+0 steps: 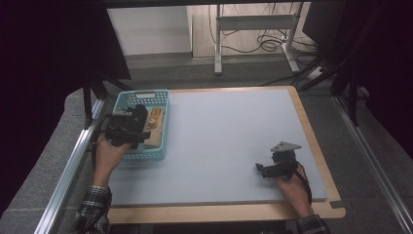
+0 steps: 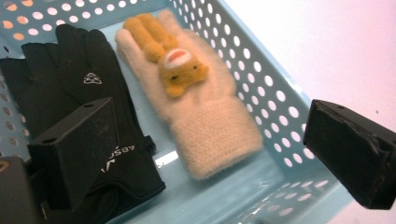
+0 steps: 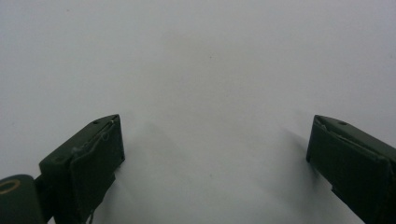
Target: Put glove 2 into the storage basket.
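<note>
Left gripper hangs over the near end of the light blue perforated basket at the table's left edge. Jaws spread wide, nothing between them.

In the left gripper view, the cream knit glove lies flat on the basket floor directly ahead, between the two jaw lines, cuff toward the gripper and fingers pointing away. A small yellow plush animal sits on its back. The black glove lies just beside it, on the side of the gripper's left jaw; that jaw overlaps its cuff in this view, contact cannot be told. The right jaw stands beyond the basket wall, over the table.

Right gripper rests low over the bare grey mat, well apart from the basket. Jaws released, wide apart, empty.
</note>
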